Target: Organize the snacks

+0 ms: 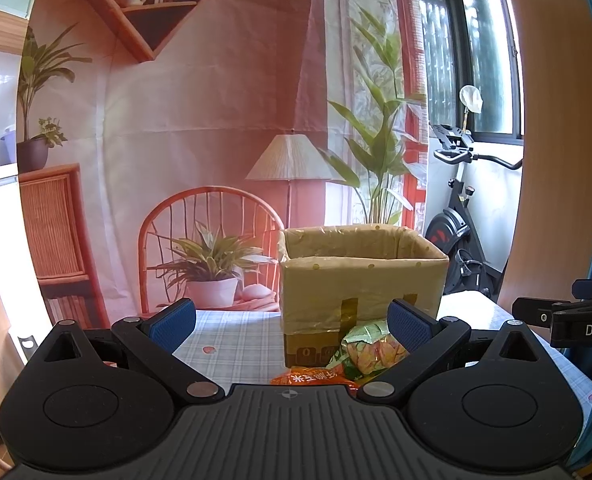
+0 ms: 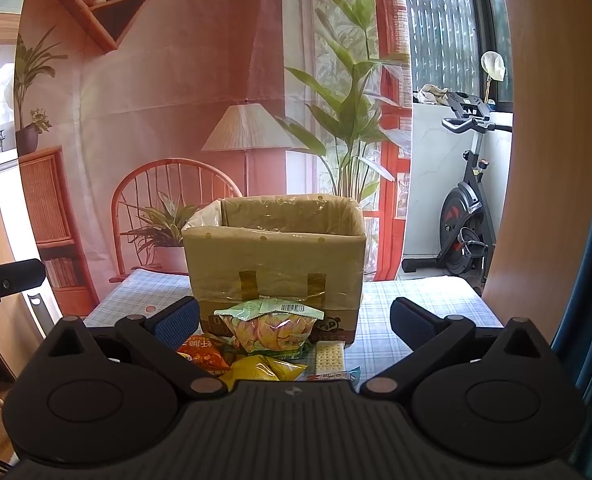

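Observation:
An open cardboard box (image 2: 274, 256) lined with clear plastic stands on the checked tablecloth; it also shows in the left wrist view as the box (image 1: 359, 284). In front of it lie snack packs: a green-topped bag of chips (image 2: 272, 330), an orange pack (image 2: 204, 354), a yellow pack (image 2: 266, 368) and a cracker pack (image 2: 329, 356). My right gripper (image 2: 294, 318) is open above these packs, holding nothing. My left gripper (image 1: 292, 318) is open too, with the green bag (image 1: 369, 350) and orange pack (image 1: 315, 378) low to its right.
The checked tablecloth (image 2: 415, 296) covers the table. A printed room backdrop (image 2: 156, 80) hangs behind the table. An exercise bike (image 2: 469, 216) stands at the right by the window. The other gripper's body (image 1: 567, 320) shows at the right edge of the left wrist view.

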The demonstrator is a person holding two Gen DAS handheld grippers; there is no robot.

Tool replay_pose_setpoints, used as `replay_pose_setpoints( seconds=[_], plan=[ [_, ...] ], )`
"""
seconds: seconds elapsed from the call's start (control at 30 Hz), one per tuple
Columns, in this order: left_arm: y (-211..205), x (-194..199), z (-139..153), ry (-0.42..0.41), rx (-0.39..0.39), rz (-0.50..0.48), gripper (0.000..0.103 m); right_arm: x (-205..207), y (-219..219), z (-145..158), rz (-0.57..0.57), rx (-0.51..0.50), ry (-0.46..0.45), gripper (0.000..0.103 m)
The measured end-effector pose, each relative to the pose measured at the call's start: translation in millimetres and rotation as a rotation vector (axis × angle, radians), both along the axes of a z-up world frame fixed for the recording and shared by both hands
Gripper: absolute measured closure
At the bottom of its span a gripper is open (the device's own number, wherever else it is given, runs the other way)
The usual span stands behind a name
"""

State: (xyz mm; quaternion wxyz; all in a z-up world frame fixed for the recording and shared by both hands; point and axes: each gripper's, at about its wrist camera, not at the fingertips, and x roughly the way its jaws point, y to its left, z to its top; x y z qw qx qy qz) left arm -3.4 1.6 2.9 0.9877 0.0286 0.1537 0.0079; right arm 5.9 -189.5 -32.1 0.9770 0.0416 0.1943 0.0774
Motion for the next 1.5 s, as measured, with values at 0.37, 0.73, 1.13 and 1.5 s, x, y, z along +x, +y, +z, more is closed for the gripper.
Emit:
replay_pose_setpoints(
  seconds=[0.37,0.73,1.13,1.5],
  plan=[
    [-0.6,-0.6,-1.5,0.005,-0.005,0.000,0.000,-0.1,-0.1,-0.2,0.000,0.001,0.000,0.000],
    [-0.4,0.6,-3.3,0.009,-0.007,-0.003,0.000,-0.6,0.4,-0.7,-0.002,0.004,0.001,0.000],
    [-2.1,0.5,-5.5,0.012,-0.008,-0.008,0.000,0.4,0.1,-2.1,-0.003,0.006,0.005,0.000],
    [-2.6,4.5,-8.7,0.037,-0.022,-0.005,0.000,2.7,-4.4,-7.6,0.010,0.044,0.000,0.000]
  ],
)
